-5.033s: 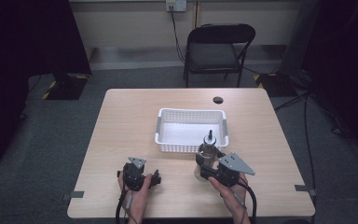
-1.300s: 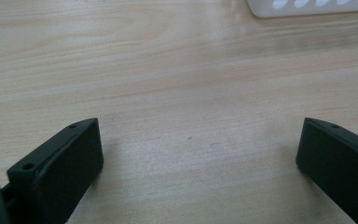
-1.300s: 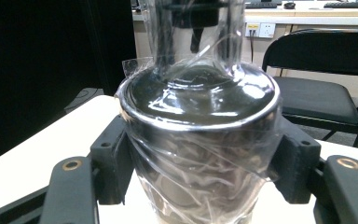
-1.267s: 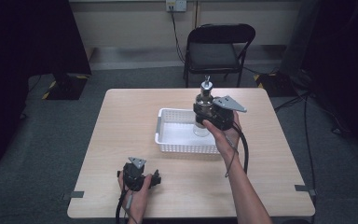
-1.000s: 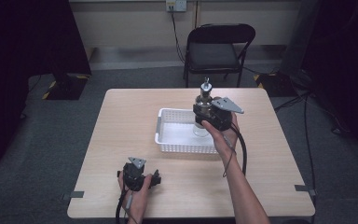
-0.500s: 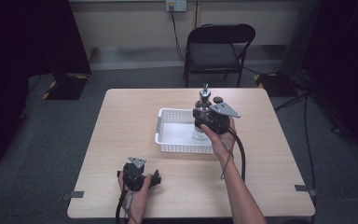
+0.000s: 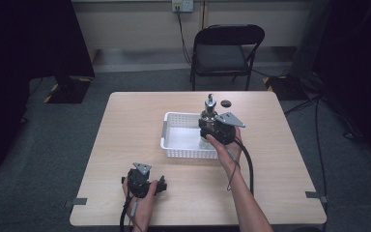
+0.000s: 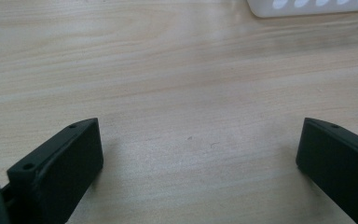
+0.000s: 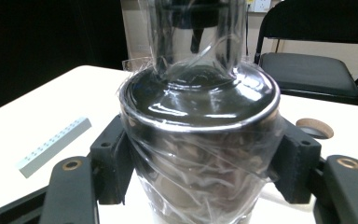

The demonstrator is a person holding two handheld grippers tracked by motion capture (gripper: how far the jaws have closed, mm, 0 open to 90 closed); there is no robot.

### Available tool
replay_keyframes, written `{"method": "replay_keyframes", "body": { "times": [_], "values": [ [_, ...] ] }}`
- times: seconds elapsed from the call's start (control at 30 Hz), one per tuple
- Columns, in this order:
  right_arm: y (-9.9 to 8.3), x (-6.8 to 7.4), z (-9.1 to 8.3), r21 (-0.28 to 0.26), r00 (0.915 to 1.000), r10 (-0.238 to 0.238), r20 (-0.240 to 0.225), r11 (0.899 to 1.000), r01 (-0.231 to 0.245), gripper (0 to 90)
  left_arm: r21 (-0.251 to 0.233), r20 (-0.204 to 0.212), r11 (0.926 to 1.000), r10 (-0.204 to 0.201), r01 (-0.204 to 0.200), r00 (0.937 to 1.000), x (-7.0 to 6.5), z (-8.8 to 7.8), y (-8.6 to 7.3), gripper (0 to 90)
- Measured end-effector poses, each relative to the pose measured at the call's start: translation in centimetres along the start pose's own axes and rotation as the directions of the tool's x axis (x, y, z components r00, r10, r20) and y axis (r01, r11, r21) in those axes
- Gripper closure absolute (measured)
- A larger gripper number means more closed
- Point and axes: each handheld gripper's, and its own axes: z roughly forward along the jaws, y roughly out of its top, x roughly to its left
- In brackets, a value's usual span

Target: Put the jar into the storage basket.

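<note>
Bottle (image 7: 208, 112) with a pump top, wrapped in clear plastic film, is clamped in the right gripper (image 7: 211, 130) and held upright over the right end of the white basket (image 7: 174, 145). In the right gripper view the bottle (image 9: 200, 140) sits squarely between the two black jaws, which press its body from either side just below the chrome shoulder.

Handling, my read:
- Looks like glass with a metal collar, so probably hefty for its size and breakable. Set it down softly.
- Film wrap is loose and wrinkled, likely slick. It could slide on the pads or let the bottle creep down.
- Body is round, so it may twist in a two-point grip. Keep it vertical.
- Best hold is where it is now: wide body under the shoulder, so the collar acts as a stop. Not the narrow pump neck.

Left gripper (image 7: 142, 181) rests near the front edge of the table (image 7: 125, 125), well apart from the basket. Its jaws stand wide apart with bare wood between them, holding nothing.

Small dark disc (image 7: 226, 102) lies on the table just beyond the basket.
</note>
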Motion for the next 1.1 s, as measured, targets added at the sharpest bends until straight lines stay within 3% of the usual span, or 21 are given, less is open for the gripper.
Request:
{"method": "replay_keyframes", "body": {
  "times": [0.53, 0.8, 1.1],
  "values": [
    [-0.92, -0.11, -0.31, 0.02, 0.9999, 0.008, -0.008, 1.0, -0.008, 32.7, 0.0, 0.0, 1.0, 0.0, 0.0, 1.0, 0.0, 0.0, 0.0, 0.0],
    [-0.74, -0.5, -0.6, 0.047, 0.9994, 0.001, -0.035, 0.999, 0.001, 32.5, 0.0, 0.0, 1.0, 0.0, 0.0, 1.0, 0.0, 0.0, 0.0, 0.0],
    [-0.65, -0.56, -0.44, 0.046, 0.9988, 0.03, -0.039, 0.999, -0.028, 30.1, 0.0, 0.0, 1.0, 0.0, 0.0, 1.0, 0.0, 0.0, 0.0, 0.0]
  ]
}}
